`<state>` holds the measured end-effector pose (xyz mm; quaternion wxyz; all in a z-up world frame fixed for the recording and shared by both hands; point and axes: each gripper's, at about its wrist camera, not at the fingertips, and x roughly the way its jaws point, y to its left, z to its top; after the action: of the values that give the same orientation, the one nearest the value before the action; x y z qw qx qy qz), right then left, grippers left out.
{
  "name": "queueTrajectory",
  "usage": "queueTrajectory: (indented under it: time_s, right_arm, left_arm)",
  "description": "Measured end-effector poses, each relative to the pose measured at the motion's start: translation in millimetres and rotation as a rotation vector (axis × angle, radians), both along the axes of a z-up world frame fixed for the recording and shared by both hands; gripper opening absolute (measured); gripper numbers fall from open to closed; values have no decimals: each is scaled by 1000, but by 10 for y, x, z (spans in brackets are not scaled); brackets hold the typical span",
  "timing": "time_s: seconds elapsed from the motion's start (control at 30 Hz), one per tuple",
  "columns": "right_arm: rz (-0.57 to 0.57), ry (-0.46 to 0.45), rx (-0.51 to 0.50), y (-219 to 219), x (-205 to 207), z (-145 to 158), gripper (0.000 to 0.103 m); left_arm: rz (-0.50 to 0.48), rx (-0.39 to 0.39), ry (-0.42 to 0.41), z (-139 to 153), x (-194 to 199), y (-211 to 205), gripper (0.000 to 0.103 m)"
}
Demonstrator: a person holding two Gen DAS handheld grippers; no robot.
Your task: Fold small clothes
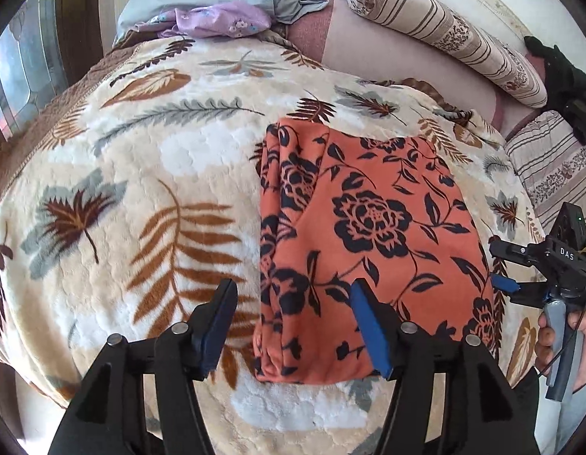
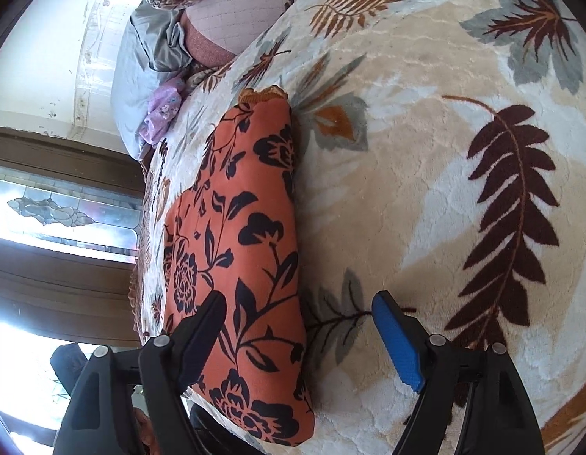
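My left hand-held gripper [image 1: 293, 326] and right hand-held gripper [image 2: 296, 335] both hover open, gripping nothing. The folded orange floral garment [image 1: 368, 227] lies on the bed's leaf-print blanket [image 1: 141, 174], at one o'clock from the left one.

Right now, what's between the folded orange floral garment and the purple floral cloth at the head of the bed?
Only bare leaf-print plush blanket lies between the orange garment and purple cloth, clearest in the left wrist view.

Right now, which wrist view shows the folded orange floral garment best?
The left wrist view: the orange floral garment lies nearly whole on the leaf-print blanket, its folded edges visible. The right wrist view shows it skewed from one side, its near end partly hidden behind a finger of the open right gripper.
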<state>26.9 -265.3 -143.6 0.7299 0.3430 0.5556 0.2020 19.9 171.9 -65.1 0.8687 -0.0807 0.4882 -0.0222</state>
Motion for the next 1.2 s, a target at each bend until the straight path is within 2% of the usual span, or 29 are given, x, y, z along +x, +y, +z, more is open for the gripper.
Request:
queueTrajectory:
  time_s: [0.2,0.3,0.33,0.37,0.4,0.43,0.5,0.53,0.6,0.67,0.73,0.77,0.8,0.83,0.87,1.0,1.07,1.13,1.2]
  right_arm:
    - [11,-11,26,73,159,50,84]
    - [22,-15,36,151,262,55,84]
    - [24,-14,37,180,297,39,84]
    - [27,-14,33,210,332,19,84]
    - [30,-8,28,243,367,-18,84]
    - [32,6,28,272,397,-66,84]
    - [40,30,29,350,442,-140,84]
    - [57,26,26,407,459,-140,84]
    - [95,-6,12,520,474,-101,84]
    - [116,-27,-38,622,502,-101,84]
    - [138,-26,-65,692,535,-164,83]
    - [149,-47,-96,729,536,-148,71]
    - [172,-67,-116,774,539,-110,50]
    - [185,-71,-124,805,545,-86,48]
    - [192,-79,-153,845,548,-42,43]
    - [234,-115,-260,1000,579,112,36]
    - [251,-145,-286,1039,570,217,34]
    - [256,-185,-289,1020,533,360,32]
    - [259,-224,-279,976,513,543,31]
  left_arm:
    - [-8,-24,-30,105,190,8,68]
    - [5,-105,-62,121,334,81,76]
    - [14,-135,-61,80,400,110,82]
    - [20,-154,-52,7,473,137,87]
    - [32,-150,-28,-102,557,155,87]
    - [42,-140,17,-225,641,164,87]
    - [19,-170,143,-469,766,154,86]
    - [5,-198,153,-498,770,151,86]
    - [5,-217,88,-443,719,180,86]
    - [42,-234,104,-511,723,242,86]
    - [38,-244,100,-565,727,247,86]
    - [26,-225,102,-554,728,220,84]
    - [6,-212,106,-539,733,180,78]
    - [-34,-233,110,-536,744,128,52]
    - [-42,-234,121,-545,760,94,49]
    - [-42,-202,113,-532,765,3,42]
    - [-39,-207,102,-468,740,15,29]
    - [-32,-213,74,-340,718,-3,23]
    - [-42,-237,41,-191,690,-67,21]
